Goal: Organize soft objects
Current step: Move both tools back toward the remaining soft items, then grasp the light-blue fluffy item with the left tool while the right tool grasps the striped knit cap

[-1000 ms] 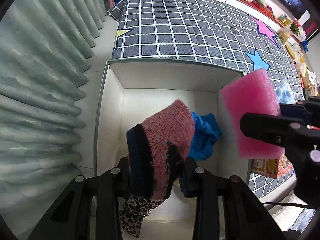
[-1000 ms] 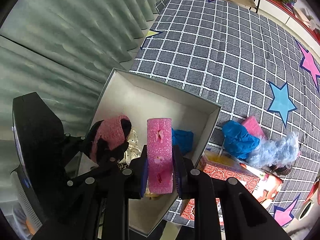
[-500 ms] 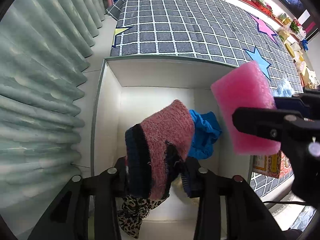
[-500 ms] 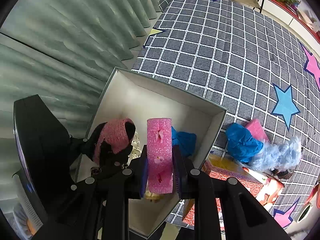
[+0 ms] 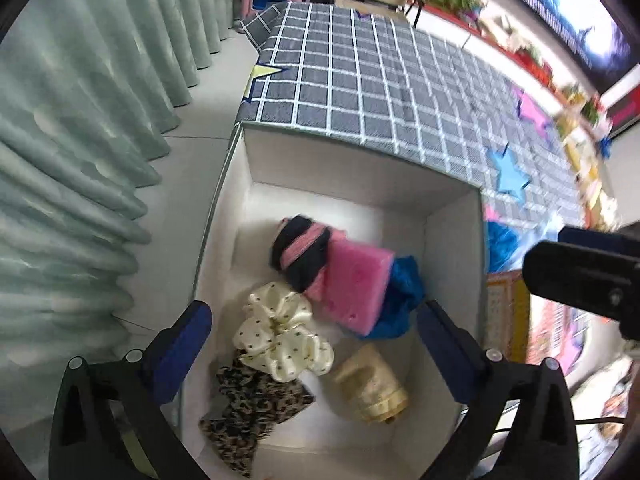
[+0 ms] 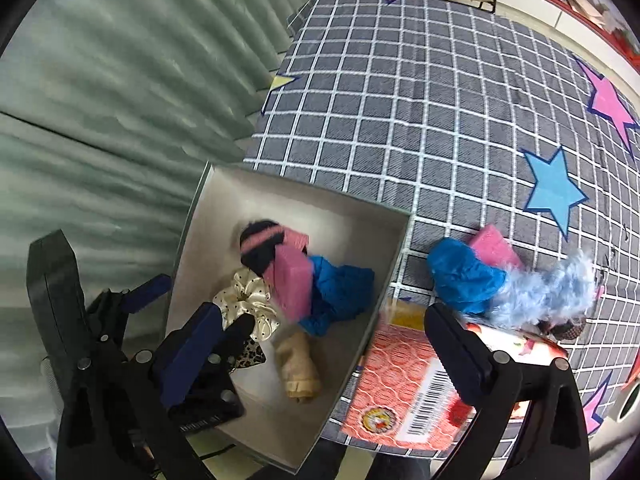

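My pink sponge (image 5: 352,286) half-hid the blue cloth (image 5: 400,300) in the box (image 5: 452,240); both grippers' fingers gaped wide, holding nothing

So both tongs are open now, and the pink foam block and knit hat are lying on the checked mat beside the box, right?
Not quite: both tongs are open, but the pink foam block and knit hat lie inside the white box, not on the mat. The left wrist view shows it.
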`<action>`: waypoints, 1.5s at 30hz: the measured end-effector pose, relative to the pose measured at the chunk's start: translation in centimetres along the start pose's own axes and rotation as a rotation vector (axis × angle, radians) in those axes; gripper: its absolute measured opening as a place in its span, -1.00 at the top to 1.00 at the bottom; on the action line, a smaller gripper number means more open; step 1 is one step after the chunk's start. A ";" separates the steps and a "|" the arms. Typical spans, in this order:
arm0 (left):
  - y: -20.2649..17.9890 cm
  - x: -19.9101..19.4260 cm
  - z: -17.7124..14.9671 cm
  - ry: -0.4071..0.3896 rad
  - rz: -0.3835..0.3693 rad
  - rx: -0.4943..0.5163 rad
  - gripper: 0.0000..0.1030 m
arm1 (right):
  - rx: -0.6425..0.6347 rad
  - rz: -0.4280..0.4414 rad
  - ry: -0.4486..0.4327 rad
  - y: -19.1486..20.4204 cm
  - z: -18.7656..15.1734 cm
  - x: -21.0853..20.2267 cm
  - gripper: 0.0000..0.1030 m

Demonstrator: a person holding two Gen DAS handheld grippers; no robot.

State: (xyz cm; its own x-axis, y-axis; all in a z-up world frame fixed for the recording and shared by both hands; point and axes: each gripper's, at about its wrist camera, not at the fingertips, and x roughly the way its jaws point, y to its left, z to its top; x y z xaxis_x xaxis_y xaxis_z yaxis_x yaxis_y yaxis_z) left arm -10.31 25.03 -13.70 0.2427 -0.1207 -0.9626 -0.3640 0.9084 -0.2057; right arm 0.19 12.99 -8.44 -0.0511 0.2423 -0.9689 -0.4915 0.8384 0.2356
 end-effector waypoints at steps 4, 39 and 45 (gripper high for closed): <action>0.3 -0.6 0.4 0.000 -0.081 -0.044 -0.99 | 0.023 0.001 -0.031 -1.0 -0.6 -1.6 -0.98; -23.7 -1.0 1.6 0.133 -0.019 0.468 -0.99 | 0.690 -0.054 -0.003 -29.6 -15.1 -1.1 -0.98; -27.9 1.7 2.3 0.142 0.112 0.603 -0.99 | 0.548 -0.045 0.052 -30.6 -10.7 2.6 -0.98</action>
State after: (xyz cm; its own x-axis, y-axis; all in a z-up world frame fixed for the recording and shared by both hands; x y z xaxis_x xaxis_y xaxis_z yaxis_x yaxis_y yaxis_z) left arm 2.34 0.44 -9.20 0.0958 -0.0262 -0.9951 0.2012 0.9795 -0.0064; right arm 5.85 -17.26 -18.95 -0.0906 0.1876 -0.9781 0.0292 0.9822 0.1857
